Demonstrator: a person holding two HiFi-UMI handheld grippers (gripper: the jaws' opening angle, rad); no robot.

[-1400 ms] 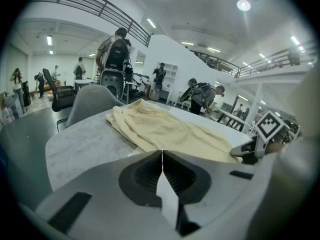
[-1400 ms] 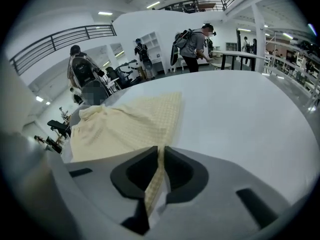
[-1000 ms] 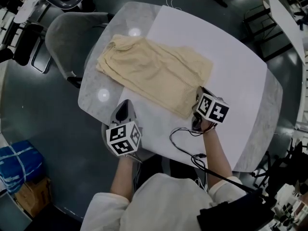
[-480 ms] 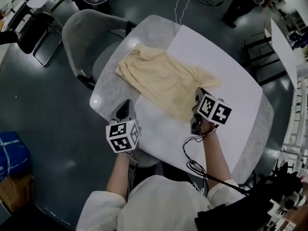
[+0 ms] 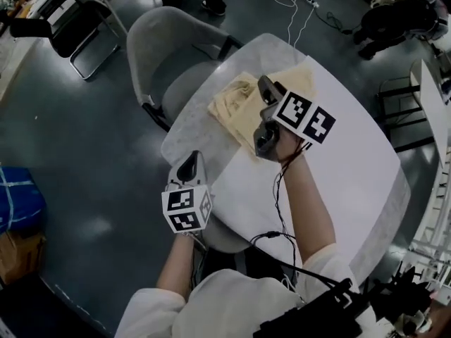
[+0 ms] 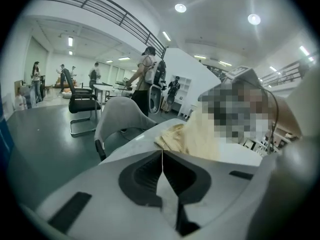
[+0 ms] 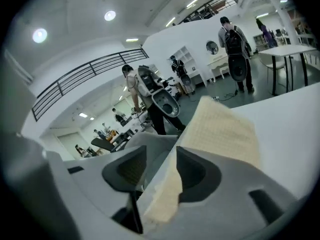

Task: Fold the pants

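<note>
On the white table (image 5: 352, 153), pants (image 5: 232, 108); grey chair (image 5: 176, 76) beside.

left hand-held gripper (image 6: 162, 153): jaws together, empty | pants (image 6: 186, 137): bunched on table (image 6: 131, 141) beyond | chair (image 6: 120, 122): left

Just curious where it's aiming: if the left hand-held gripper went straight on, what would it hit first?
Probably the bare table, just short of the pants. The left hand-held gripper, shut, tilts down toward the table; depth is unclear, so it might reach the pants' edge instead.
</note>
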